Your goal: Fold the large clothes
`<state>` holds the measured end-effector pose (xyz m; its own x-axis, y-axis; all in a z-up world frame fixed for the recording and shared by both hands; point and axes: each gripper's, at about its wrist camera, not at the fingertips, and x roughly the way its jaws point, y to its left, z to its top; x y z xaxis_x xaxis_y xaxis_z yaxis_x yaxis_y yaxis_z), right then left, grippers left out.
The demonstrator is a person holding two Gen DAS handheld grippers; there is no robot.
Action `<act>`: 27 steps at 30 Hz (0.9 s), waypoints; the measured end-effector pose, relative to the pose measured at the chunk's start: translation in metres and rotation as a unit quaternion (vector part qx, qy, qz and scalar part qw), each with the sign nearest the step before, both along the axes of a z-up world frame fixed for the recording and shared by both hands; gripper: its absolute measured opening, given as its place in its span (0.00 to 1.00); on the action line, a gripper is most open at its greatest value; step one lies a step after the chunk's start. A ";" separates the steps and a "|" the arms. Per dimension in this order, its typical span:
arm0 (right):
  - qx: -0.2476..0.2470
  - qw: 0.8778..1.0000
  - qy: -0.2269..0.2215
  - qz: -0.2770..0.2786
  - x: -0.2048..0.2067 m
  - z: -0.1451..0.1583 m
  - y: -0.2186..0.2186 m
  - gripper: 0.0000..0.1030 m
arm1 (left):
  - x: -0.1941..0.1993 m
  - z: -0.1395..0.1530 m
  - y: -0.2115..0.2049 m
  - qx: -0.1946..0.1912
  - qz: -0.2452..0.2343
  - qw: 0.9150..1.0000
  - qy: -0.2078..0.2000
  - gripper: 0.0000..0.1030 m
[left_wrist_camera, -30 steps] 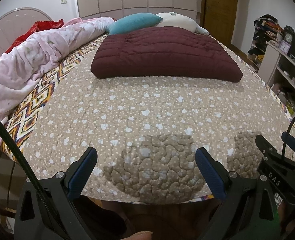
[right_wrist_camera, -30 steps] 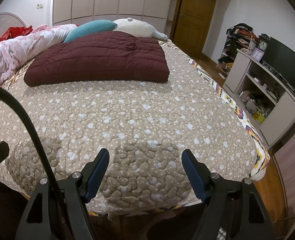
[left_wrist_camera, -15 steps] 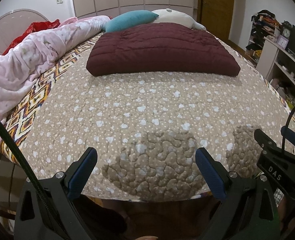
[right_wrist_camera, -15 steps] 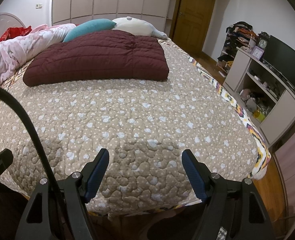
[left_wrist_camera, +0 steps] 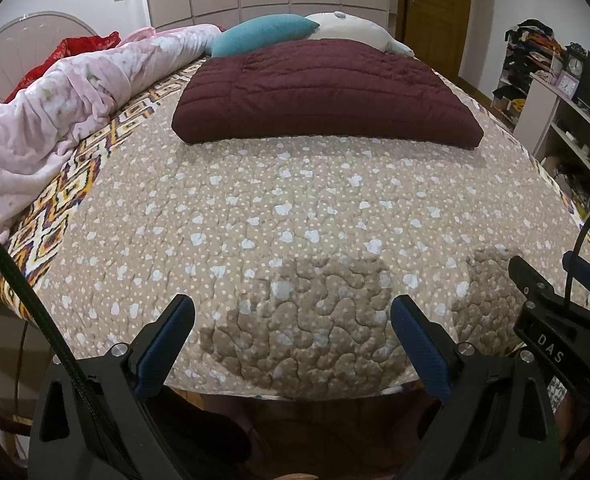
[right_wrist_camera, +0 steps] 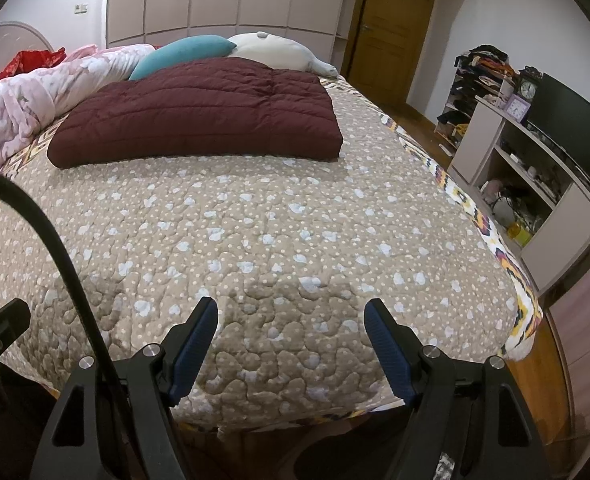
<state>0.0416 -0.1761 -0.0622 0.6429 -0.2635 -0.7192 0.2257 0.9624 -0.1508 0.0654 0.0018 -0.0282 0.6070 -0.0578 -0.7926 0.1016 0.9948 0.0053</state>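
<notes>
Since the earlier frames almost nothing has moved: we see only a small tilt of the left view, and both grippers keep their place over the near edge of the bed.

The folded dark maroon quilted puffer garment (left_wrist_camera: 327, 92) lies flat on the beige quilted bedspread with white hearts and dots (left_wrist_camera: 295, 216), at about 12 o'clock from the left gripper (left_wrist_camera: 293, 320) and at about 11 o'clock from the right gripper (right_wrist_camera: 291, 324), well apart from both. Its long axis runs across the bed, from 9 to 3 o'clock, and one long edge faces us.

Behind it rest a teal pillow (left_wrist_camera: 263, 34) and a cream plush cushion (left_wrist_camera: 351, 30). At about 10 o'clock a crumpled pink floral blanket (left_wrist_camera: 67, 108) lies along the side of the bed.

The left gripper stands with its blue pads wide apart and empty. The right gripper is likewise wide apart, with nothing between its pads.
</notes>
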 end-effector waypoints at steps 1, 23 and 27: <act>0.000 1.000 0.000 0.000 0.000 0.000 0.000 0.77 | 0.000 0.000 0.000 0.000 0.000 1.000 0.001 0.95; -0.003 1.000 0.005 0.002 0.000 -0.003 0.003 0.78 | -0.004 0.000 -0.005 0.007 -0.008 1.000 -0.011 0.95; -0.004 1.000 0.004 0.005 0.000 -0.003 0.006 0.78 | -0.004 0.000 -0.005 0.006 -0.005 1.000 -0.009 0.95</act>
